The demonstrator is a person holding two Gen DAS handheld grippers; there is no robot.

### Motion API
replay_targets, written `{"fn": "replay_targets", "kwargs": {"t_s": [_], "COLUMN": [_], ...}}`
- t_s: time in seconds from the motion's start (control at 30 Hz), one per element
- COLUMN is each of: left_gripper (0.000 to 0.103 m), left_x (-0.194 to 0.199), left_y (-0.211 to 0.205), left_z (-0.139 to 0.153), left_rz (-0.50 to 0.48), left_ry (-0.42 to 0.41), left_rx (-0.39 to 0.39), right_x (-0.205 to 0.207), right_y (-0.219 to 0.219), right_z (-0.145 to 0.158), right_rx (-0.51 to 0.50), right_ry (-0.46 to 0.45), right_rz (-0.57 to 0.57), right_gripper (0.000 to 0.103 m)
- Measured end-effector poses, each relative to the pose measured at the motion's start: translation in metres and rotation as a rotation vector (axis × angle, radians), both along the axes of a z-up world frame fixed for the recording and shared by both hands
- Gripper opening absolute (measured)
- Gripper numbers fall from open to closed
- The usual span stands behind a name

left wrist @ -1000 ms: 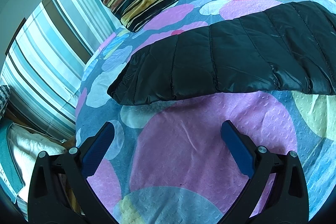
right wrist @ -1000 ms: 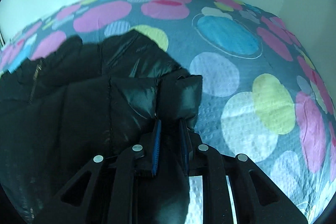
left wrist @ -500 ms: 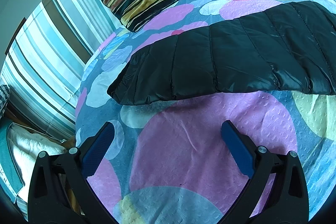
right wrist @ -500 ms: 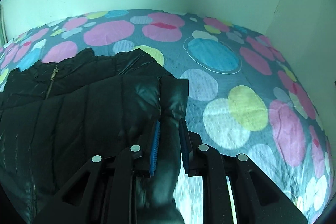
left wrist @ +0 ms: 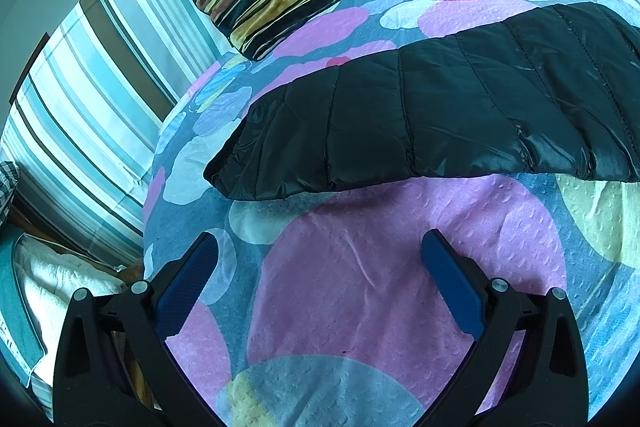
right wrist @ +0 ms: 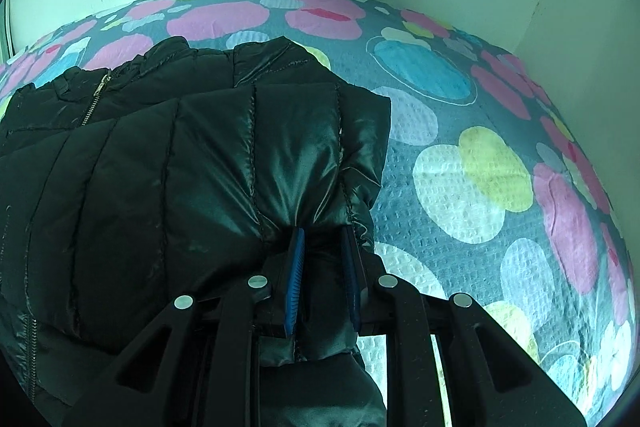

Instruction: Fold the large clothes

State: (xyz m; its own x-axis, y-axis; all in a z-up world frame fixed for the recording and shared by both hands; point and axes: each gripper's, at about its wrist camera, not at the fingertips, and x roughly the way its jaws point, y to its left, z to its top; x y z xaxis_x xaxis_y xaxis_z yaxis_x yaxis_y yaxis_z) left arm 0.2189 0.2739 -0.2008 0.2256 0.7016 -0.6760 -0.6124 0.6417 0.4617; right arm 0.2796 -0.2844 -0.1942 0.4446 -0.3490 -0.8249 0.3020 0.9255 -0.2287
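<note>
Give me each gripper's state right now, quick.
Left gripper: open, holding nothing.
Right gripper: closed on the black jacket.

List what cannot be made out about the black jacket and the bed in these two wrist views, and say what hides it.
- Black jacket, left wrist view: its right part is cut off by the frame edge.
- Jacket's lower part, right wrist view: hidden behind the right gripper.
- Bed cover beneath the jacket: covered.
</note>
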Motion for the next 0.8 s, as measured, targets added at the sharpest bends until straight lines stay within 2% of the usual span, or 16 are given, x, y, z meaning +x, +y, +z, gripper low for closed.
{"fn": "replay_targets", "kwargs": {"t_s": [0.1,0.17,0.2,0.23,0.5,0.7,0.8], "left_gripper": [0.101,0.101,0.101,0.101,0.101,0.101,0.101], "left_x": [0.0,0.0,0.0,0.0,-0.001,-0.024,-0.043], "left_y": [0.0,0.0,0.0,0.0,0.002,0.027,0.052], "left_z": [0.0,0.0,0.0,0.0,0.001,0.011,0.026], "left_rz": [0.0,0.0,0.0,0.0,-0.001,0.013,0.039], "left_ry": [0.0,0.0,0.0,0.0,-0.014,-0.099,-0.193], "left_rx": [0.0,0.0,0.0,0.001,-0.018,-0.176,-0.244], "right_x": [-0.003,-0.006,-0.008,-0.011,-0.015,-0.015,-0.014], "right_y": [0.002,0.002,0.0,-0.004,-0.014,-0.017,-0.016], "right_z": [0.004,0.009,0.012,0.014,0.003,-0.001,-0.002], "right_rx": [-0.018,-0.057,-0.069,-0.055,-0.018,-0.006,-0.017], "right_ry": [-0.013,-0.025,-0.042,-0.055,-0.046,-0.039,-0.038], "right_rz": [-0.005,-0.035,-0.059,-0.066,-0.116,-0.125,-0.124], "right_gripper": [0.023,0.041,0.063,0.075,0.088,0.091,0.091]}}
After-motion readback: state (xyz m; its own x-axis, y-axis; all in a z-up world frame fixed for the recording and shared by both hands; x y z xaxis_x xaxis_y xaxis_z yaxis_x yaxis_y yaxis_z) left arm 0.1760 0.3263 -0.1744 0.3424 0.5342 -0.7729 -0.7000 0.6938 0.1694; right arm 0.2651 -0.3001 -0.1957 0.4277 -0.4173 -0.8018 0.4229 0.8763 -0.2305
